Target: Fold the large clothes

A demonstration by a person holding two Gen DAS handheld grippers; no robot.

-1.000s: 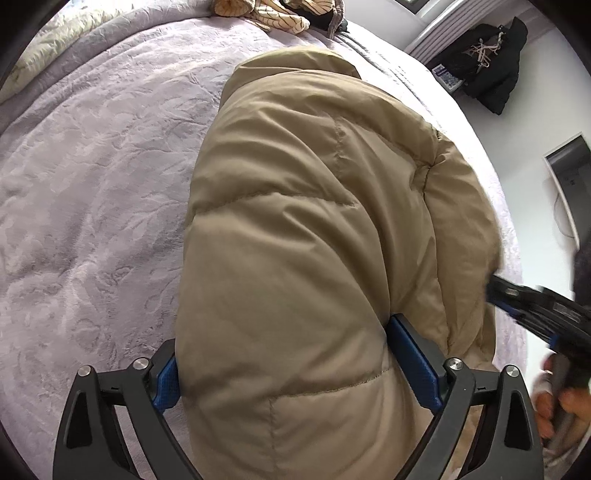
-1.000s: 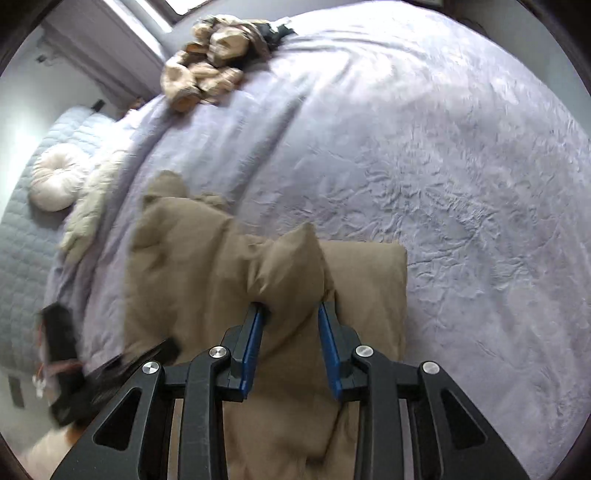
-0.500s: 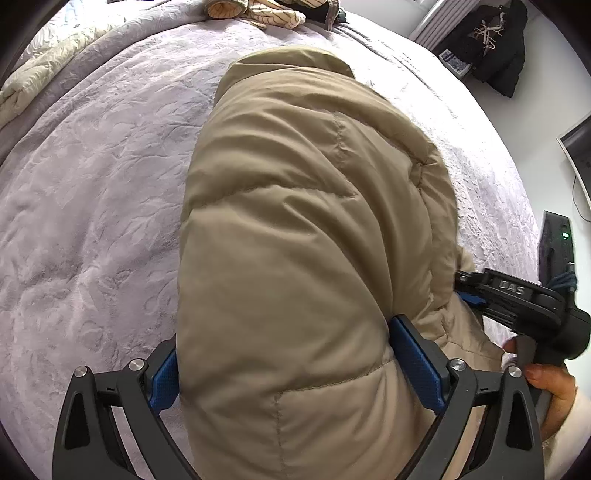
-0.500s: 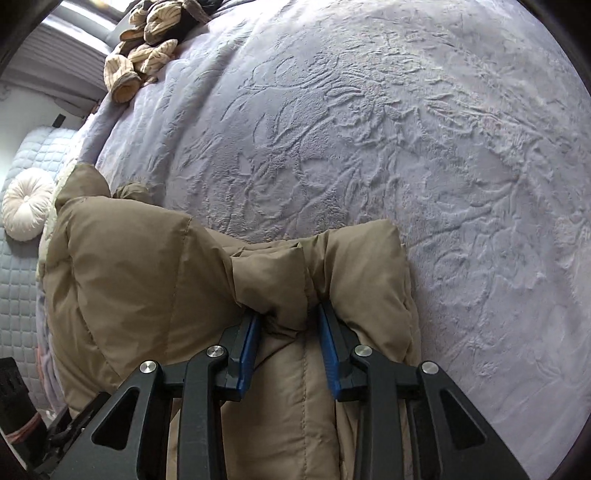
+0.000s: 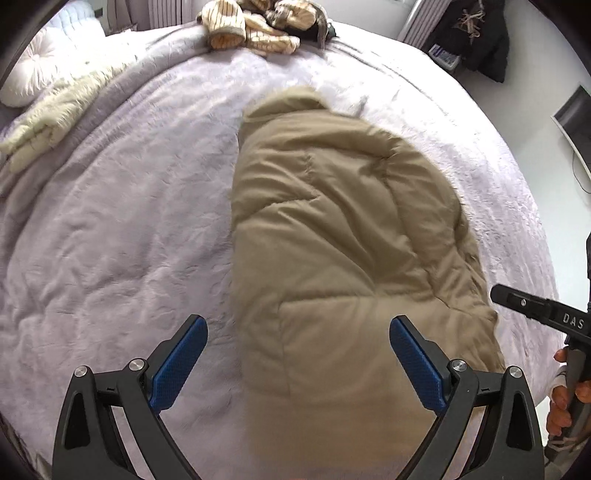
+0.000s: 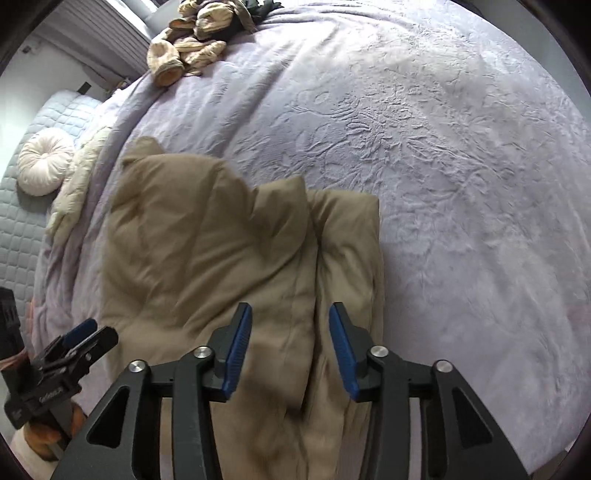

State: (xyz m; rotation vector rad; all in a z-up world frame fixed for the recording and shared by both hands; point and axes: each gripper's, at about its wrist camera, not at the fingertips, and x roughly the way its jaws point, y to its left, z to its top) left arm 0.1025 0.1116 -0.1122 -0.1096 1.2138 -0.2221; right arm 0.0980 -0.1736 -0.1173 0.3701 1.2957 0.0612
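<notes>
Both tongs apart above tan coat (image 5: pixel 332 240); only left view shows wall screen (image 5: pixel 574 114)

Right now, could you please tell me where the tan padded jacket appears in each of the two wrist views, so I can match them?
Left wrist view: the tan padded jacket fills the centre and runs down to the bottom edge, between the open fingers of the left gripper.
Right wrist view: it lies left of centre, reaching down under the right gripper.
Shared landmark: the striped clothes pile, top centre in the left view, top left in the right.
</notes>
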